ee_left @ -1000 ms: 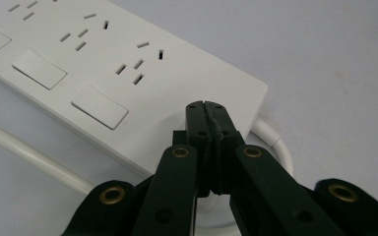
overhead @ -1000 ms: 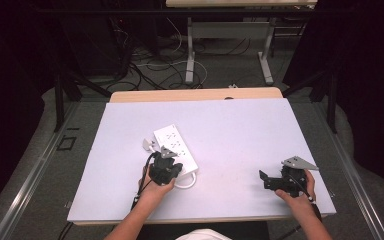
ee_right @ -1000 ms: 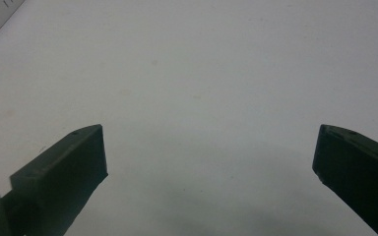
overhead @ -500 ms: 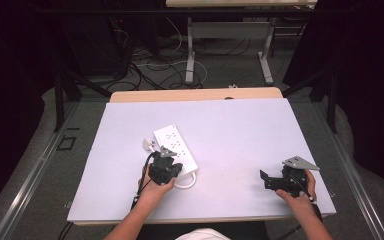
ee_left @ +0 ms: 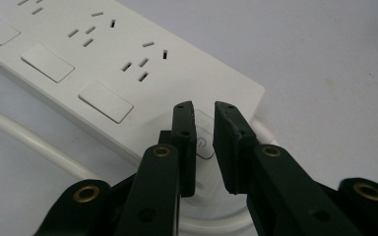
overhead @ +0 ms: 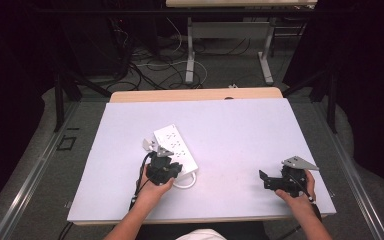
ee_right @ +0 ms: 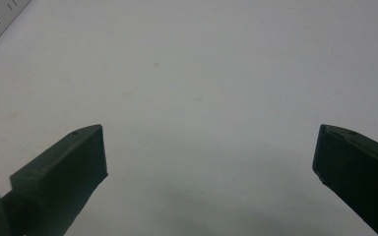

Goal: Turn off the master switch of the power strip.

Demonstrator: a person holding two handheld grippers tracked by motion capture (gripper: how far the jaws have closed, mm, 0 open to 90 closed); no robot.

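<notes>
At the near end of the power strip, the left hand-held gripper eases apart over the switch.

High view: the white power strip (overhead: 176, 148) lies aslant on the tabletop (overhead: 240, 135), left of centre, with its white cord (overhead: 185, 183) curling at the near end; the left hand-held gripper (overhead: 164, 167) sits over that end, and the right hand-held gripper (overhead: 270, 180) rests well apart near the right edge, neither shifted from a second ago. Left gripper view: its jaws have just been opening and stand a narrow gap apart, released, nothing between them, tips poised over the power button (ee_left: 203, 143); the press on the switch looks done, I judge. Right gripper view: jaws spread wide and empty over bare tabletop, a corner of the strip at the upper left.
</notes>
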